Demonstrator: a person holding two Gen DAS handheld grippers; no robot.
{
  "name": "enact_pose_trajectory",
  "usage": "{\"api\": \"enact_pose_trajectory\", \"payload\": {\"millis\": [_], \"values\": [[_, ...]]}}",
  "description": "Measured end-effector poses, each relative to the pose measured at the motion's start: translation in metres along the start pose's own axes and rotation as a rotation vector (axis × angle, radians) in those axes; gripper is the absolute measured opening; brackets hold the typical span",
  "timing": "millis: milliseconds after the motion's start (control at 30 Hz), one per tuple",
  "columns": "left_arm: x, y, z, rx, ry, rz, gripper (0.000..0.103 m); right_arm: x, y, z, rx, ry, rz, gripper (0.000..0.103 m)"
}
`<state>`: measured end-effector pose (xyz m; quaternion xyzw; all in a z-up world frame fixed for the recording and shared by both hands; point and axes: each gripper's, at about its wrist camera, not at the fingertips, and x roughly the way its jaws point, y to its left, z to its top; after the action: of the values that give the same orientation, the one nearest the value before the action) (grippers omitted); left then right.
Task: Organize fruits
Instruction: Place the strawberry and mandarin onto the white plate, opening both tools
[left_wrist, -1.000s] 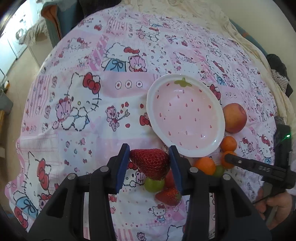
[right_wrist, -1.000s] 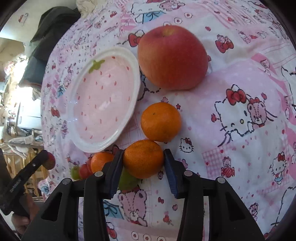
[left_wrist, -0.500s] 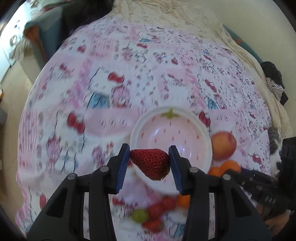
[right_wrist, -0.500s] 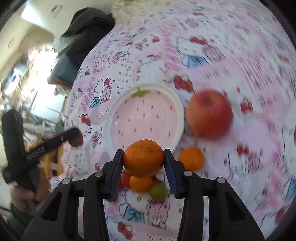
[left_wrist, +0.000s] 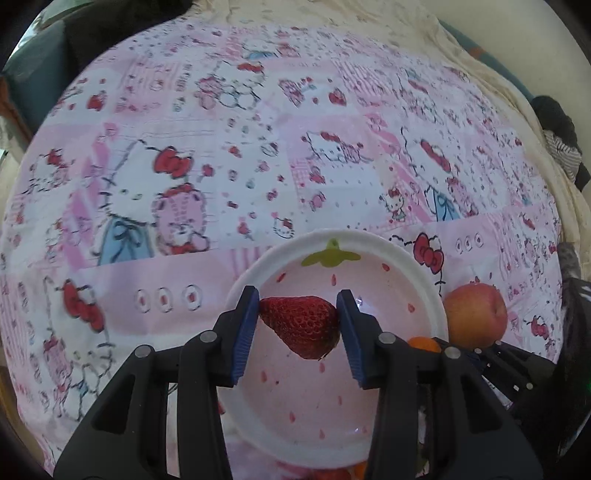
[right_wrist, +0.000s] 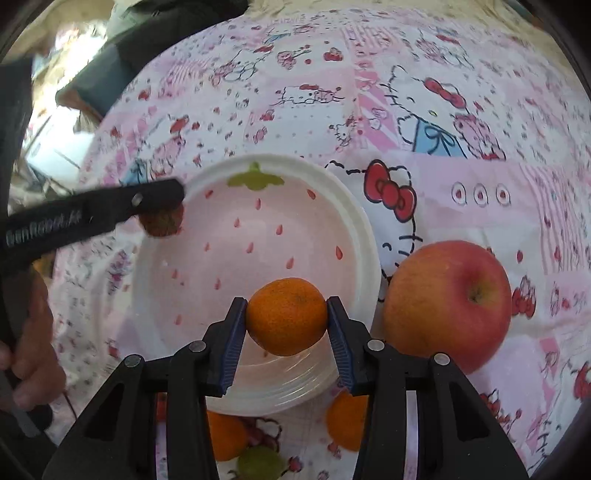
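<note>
My left gripper (left_wrist: 300, 325) is shut on a red strawberry (left_wrist: 301, 326) and hangs over the pink strawberry-print plate (left_wrist: 424, 291). My right gripper (right_wrist: 286, 317) is shut on a small orange mandarin (right_wrist: 287, 316), held above the near side of the same plate (right_wrist: 354, 218). In the right wrist view the left gripper's finger (right_wrist: 110, 210) reaches in from the left with the strawberry (right_wrist: 162, 221) under its tip, over the plate's left rim. A red-yellow apple (right_wrist: 447, 306) lies on the cloth just right of the plate. The plate holds no fruit.
Two more mandarins (right_wrist: 347, 421) (right_wrist: 225, 435) and a green grape (right_wrist: 260, 463) lie on the cartoon-cat print cloth (right_wrist: 480, 184) near the plate's front edge. A hand (right_wrist: 29, 343) grips the left tool. Dark clothing (left_wrist: 561, 125) lies at the bed's far edge.
Both grippers lifted their fruit off the cloth and carried it over the plate. The right view rolled, so the apple now sits at the right.
</note>
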<state>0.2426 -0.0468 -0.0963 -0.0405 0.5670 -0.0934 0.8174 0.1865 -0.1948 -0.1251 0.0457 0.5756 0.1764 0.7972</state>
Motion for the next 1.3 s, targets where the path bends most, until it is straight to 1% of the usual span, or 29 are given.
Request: {"api": "enact_pose_trajectory", "payload": {"millis": [67,133,267,367,533,633,667,700,767,833,933,967,1000,1167,1233,1300], "values": [[0.013,-0.003,0.000,0.011,0.031,-0.007,0.039,0.005,0.003,-0.001,-0.029,-0.004,-0.009,0.046],[0.020,-0.003,-0.002,0.004,0.038,-0.003,0.039,0.011,0.003,0.001,-0.035,0.003,-0.014,0.046],[0.026,-0.004,-0.002,0.021,0.048,0.017,0.039,0.016,0.006,-0.001,-0.064,0.003,-0.041,0.047],[0.031,0.001,-0.002,-0.006,0.067,0.008,0.040,0.016,0.007,-0.002,-0.069,-0.005,-0.045,0.048],[0.035,-0.002,-0.004,0.022,0.079,0.001,0.041,0.015,0.006,-0.003,-0.068,-0.005,-0.040,0.047],[0.034,-0.002,-0.003,0.019,0.081,-0.015,0.048,0.015,0.007,-0.003,-0.069,0.001,-0.048,0.047],[0.034,-0.002,-0.003,0.018,0.081,-0.026,0.054,0.015,0.008,-0.003,-0.071,0.003,-0.052,0.049],[0.033,-0.002,-0.003,0.017,0.081,-0.035,0.056,0.015,0.009,-0.003,-0.074,0.004,-0.056,0.053],[0.032,-0.002,-0.002,0.013,0.078,-0.031,0.057,0.013,0.010,-0.004,-0.080,-0.008,-0.075,0.056],[0.029,-0.003,-0.003,0.019,0.070,-0.021,0.061,0.011,0.010,-0.004,-0.078,-0.015,-0.071,0.060],[0.026,-0.005,-0.003,0.024,0.060,-0.006,0.068,0.008,0.011,-0.006,-0.087,-0.018,-0.064,0.065],[0.024,-0.005,-0.004,0.026,0.055,0.001,0.073,0.007,0.011,-0.006,-0.087,-0.022,-0.065,0.068],[0.023,-0.005,-0.004,0.026,0.049,0.006,0.075,0.007,0.011,-0.006,-0.087,-0.025,-0.067,0.071],[0.021,-0.001,-0.003,0.016,0.050,-0.004,0.076,0.001,0.008,-0.009,-0.074,-0.039,-0.061,0.073],[0.020,-0.001,-0.003,0.011,0.053,-0.005,0.078,0.000,0.008,-0.010,-0.073,-0.043,-0.060,0.073],[0.018,-0.001,-0.004,0.005,0.048,-0.006,0.084,-0.001,0.008,-0.009,-0.068,-0.045,-0.058,0.073]]}}
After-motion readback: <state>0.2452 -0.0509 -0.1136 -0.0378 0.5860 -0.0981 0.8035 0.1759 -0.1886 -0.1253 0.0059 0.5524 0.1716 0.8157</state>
